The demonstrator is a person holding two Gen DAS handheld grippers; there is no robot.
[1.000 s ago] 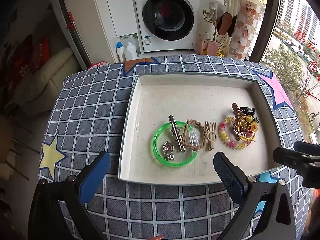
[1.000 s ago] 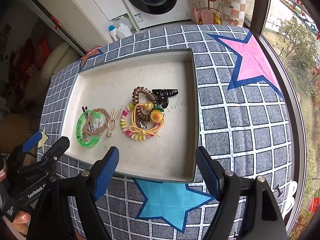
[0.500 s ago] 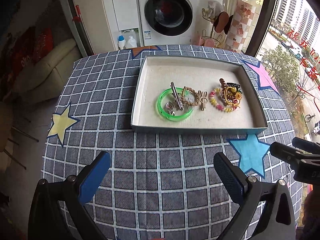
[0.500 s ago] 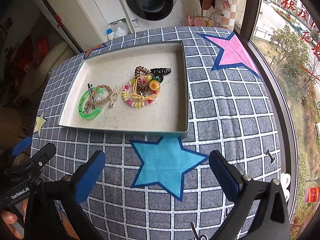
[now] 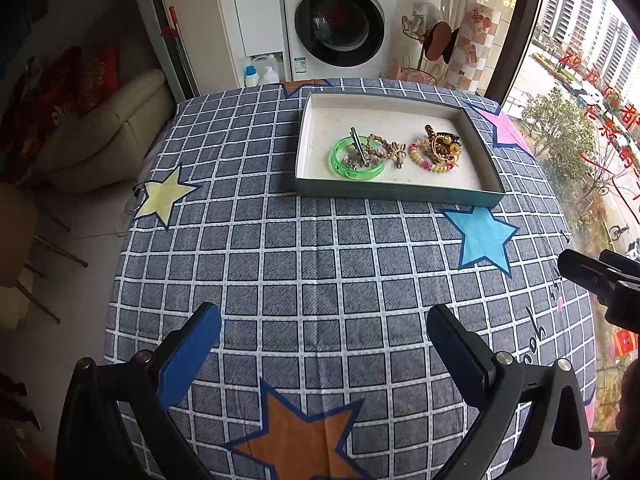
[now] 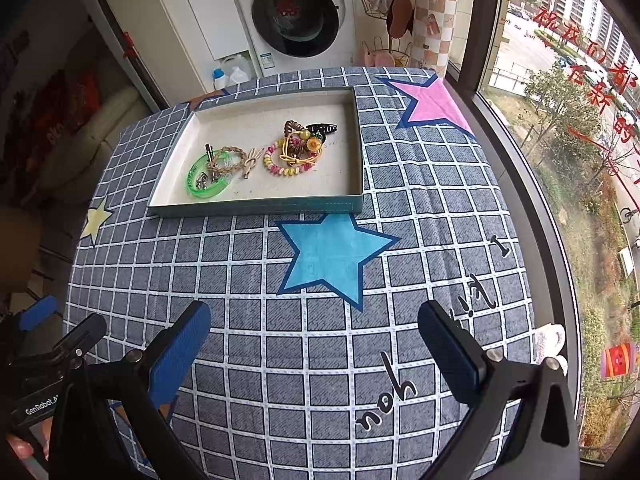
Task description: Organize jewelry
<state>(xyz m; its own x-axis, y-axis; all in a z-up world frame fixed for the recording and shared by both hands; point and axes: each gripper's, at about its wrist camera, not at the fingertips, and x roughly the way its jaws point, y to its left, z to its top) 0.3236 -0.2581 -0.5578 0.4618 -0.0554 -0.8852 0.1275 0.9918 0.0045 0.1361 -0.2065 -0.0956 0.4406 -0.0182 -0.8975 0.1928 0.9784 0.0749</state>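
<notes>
One tray (image 5: 396,194). One green bangle (image 5: 352,168), one braided ring (image 5: 380,146), one silver clip (image 5: 359,146), one beaded bracelet (image 5: 420,160). Two grippers: left gripper (image 5: 324,352), right gripper (image 6: 314,344).

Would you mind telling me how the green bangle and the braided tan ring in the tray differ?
The green bangle is smooth translucent plastic; the braided tan ring is opaque twisted cord. The bangle is the larger loop, and the ring overlaps its far edge. Both lie flat in the tray.

The black body of the left gripper (image 6: 38,376) reads "GenRobot"; the grey checked tablecloth (image 6: 400,360) carries black script "you"; red characters on the window glass (image 6: 576,40) are unclear.
</notes>
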